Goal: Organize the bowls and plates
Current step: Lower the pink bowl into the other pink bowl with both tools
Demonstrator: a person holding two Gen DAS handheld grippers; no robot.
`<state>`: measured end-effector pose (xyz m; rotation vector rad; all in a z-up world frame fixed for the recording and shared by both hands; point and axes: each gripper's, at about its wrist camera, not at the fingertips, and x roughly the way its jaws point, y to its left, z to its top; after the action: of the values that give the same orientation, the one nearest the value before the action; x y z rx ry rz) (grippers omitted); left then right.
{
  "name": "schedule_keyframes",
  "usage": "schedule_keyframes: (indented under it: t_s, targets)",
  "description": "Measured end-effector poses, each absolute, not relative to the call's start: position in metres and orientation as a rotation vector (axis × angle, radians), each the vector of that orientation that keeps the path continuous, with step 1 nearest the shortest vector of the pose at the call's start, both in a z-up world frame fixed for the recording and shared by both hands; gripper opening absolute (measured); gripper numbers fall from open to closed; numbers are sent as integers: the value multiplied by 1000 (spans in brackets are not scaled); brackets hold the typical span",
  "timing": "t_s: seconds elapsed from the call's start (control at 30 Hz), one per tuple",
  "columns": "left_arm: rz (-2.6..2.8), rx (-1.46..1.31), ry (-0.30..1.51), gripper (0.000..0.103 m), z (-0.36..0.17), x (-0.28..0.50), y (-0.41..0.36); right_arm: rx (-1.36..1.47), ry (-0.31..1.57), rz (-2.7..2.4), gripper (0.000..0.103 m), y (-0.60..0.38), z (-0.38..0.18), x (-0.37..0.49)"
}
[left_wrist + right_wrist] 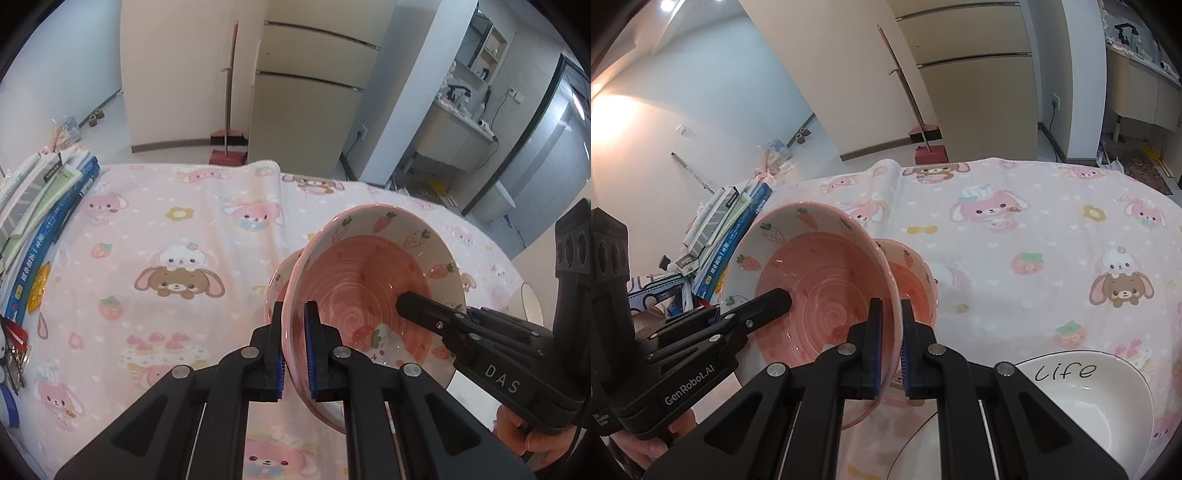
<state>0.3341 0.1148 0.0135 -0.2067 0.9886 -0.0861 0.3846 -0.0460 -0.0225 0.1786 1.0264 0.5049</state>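
- Left claw [294, 321], nearest the left wrist lens: pads pinched on the rim of the pink strawberry bowl [373, 273], one pad inside, one outside.
- Right claw [889, 321]: likewise clamped on the opposite rim of that bowl [820, 280]. From the left wrist it enters at 3 o'clock [428, 314], a finger lying inside the bowl wall.
- Bowl is tilted, lifted off the table [166, 229], hanging between the two claws.
- Second, smaller pink bowl [916, 284] just behind the held one, at 9 o'clock of it from the left wrist [279, 284]; whether the two touch, cannot tell.
- White bowl marked "life" [1082, 402] at 4 o'clock in the right wrist view, resting on a white plate [916, 450] with a thin dark rim line.
- Pink cartoon-bunny cloth [1034, 258] covers the table.
- Stack of books [44, 206] at 9 o'clock along the table edge.
- Red broom and dustpan [227, 144] at 12 o'clock on the floor, against a beige cabinet.
- Person's fingers [532, 435] visible under the right claw's handle.
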Motion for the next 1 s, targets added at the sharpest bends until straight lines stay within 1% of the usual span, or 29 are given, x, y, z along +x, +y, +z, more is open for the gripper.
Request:
schedule_keyframes:
  t_s: [0.7, 0.87, 1.0]
  targets:
    - [-74, -195, 1045, 10, -11, 347, 112, 130, 1049, 470, 9, -42, -41, 394]
    - [-71, -193, 1045, 10, -11, 348, 112, 93, 1028, 464, 10, -39, -38, 392]
    - [-61, -167, 1043, 11, -11, 349, 107, -6, 974, 438, 12, -30, -31, 382]
